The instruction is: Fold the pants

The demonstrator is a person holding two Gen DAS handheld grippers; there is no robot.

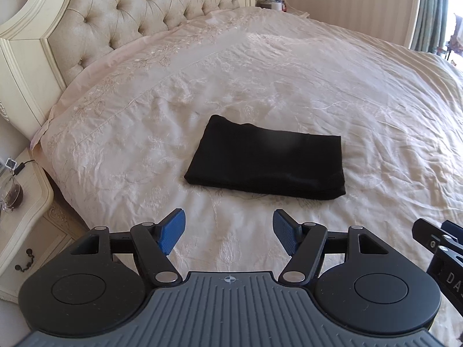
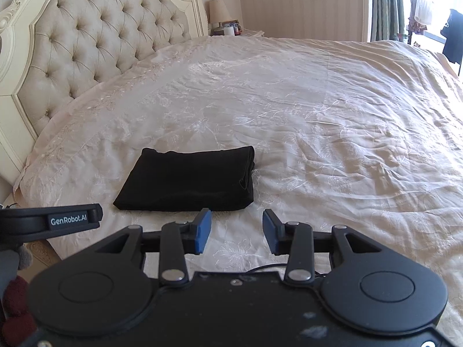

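Black pants [image 1: 266,159] folded flat on bedspread [image 1: 318,86], long axis left-right; left claw [image 1: 228,231], right claw [image 2: 235,230] spread, empty.

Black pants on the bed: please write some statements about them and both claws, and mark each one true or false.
1. The black pants lie folded into a compact rectangle on the bedspread. True.
2. The left claw is shut on the pants. False: it is open and apart from them.
3. The right claw is open and holds nothing. True.
4. The pants hang over the headboard. False: they lie flat on the bedspread.
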